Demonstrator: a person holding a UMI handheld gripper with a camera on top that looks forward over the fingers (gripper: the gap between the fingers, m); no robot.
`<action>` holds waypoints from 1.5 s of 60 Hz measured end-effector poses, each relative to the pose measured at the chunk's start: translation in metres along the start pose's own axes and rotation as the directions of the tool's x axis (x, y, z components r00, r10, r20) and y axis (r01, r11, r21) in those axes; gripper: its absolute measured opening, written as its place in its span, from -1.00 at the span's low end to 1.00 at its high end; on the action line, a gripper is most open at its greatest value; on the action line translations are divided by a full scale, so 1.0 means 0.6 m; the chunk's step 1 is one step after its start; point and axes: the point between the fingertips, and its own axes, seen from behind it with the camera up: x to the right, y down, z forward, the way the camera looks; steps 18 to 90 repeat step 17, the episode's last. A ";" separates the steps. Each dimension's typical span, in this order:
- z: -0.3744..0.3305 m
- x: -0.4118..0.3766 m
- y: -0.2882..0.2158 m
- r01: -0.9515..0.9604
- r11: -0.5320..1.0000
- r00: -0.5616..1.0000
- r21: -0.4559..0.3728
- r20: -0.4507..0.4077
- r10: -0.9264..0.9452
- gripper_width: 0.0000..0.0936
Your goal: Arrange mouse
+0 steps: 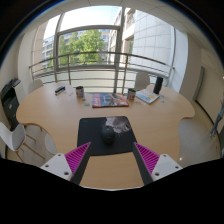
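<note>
I'm seeing a colourful flat magazine (109, 99) lying at twelve o'clock on the pale wooden table (60, 118), an open book (148, 97) sitting at one o'clock.

Your single gripper cam is looking forward and slightly down across the table (60, 112), windows (85, 45) facing you beyond.

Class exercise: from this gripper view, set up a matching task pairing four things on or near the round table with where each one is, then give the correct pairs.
Things:
1. mouse
2. mouse mat
3. magazine
4. fingers

Places:
A. open, on the near side of the mat
B. mid-table, beyond the mat
C. on the mat's far right part
D. just ahead of the fingers on the table

Pairs: 1-C, 2-D, 3-B, 4-A
</note>
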 end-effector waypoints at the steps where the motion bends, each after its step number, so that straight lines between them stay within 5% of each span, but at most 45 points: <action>1: -0.003 0.000 0.002 0.001 1.000 1.000 0.000 0.001 -0.001 0.80; 90: -0.028 0.005 0.025 0.024 1.000 1.000 -0.021 0.005 -0.024 0.80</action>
